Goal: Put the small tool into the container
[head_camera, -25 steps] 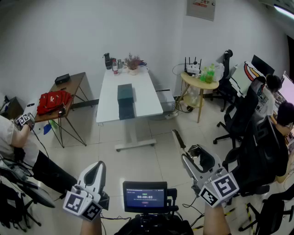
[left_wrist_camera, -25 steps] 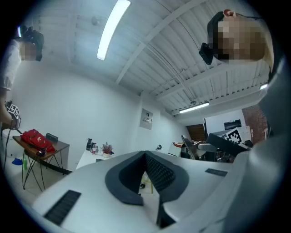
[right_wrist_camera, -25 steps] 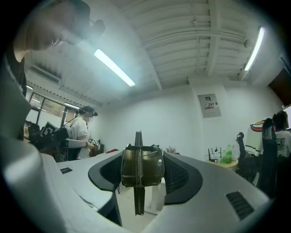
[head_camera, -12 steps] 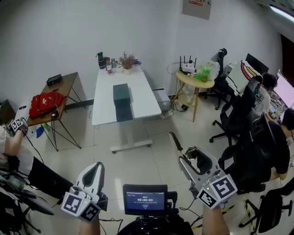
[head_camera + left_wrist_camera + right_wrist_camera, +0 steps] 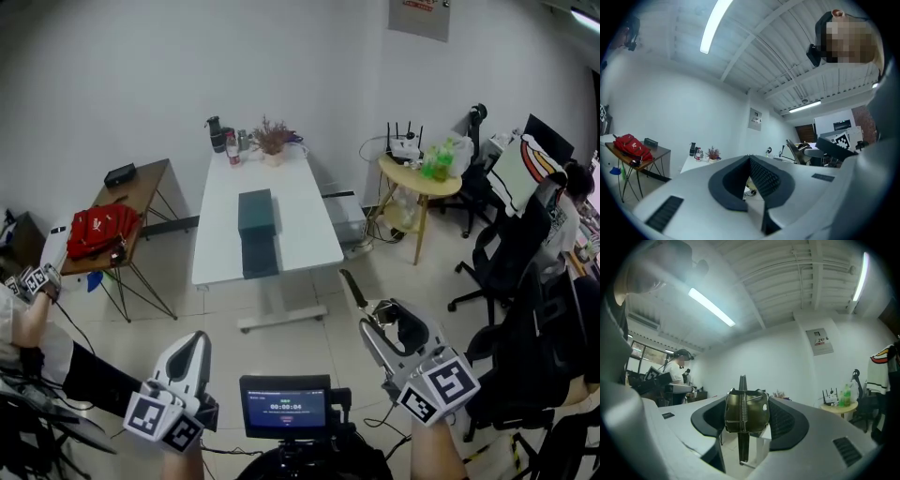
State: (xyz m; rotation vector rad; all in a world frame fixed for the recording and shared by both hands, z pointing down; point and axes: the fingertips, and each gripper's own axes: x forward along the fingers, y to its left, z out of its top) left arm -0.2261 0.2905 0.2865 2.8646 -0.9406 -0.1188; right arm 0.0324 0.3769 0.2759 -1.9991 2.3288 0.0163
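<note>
Well, we hold both claws low near the head view's bottom edge, well apart from the white tabletop (image 5: 302, 211), w/ bare floor between. Our wrists are cut off by the frame.

The right claw (image 5: 389, 326) is clamped on the small tool (image 5: 411, 328). In the right gripper view that claw (image 5: 747, 400) has its pads pressed on both sides of the small tool (image 5: 746, 412), an olive metal body w/ a spring down its middle and a thin dark blade sticking out past the tips. We can't tell what kind of tool it is.

The left claw (image 5: 195, 339) is closed to a point w/ nothing in it. In the left gripper view the left claw (image 5: 750, 158) has its pads meeting at the tips.

The dark green container (image 5: 257, 212) sits mid-tabletop. A flat dark piece (image 5: 260, 255) touches its near end; whether that's a lid, we can't tell, and the container's inside doesn't show.

Bottles and a small plant (image 5: 273, 134) at the tabletop's far end are too small to detail. A small screen (image 5: 284, 406) sits between our claws, its text unreadable. At left a red bag (image 5: 101, 221) lies on a brown side table (image 5: 142, 178), and a person's arm (image 5: 28, 314) is cut off at the edge. At right, office chairs (image 5: 506, 244) partly hide another seated person.
</note>
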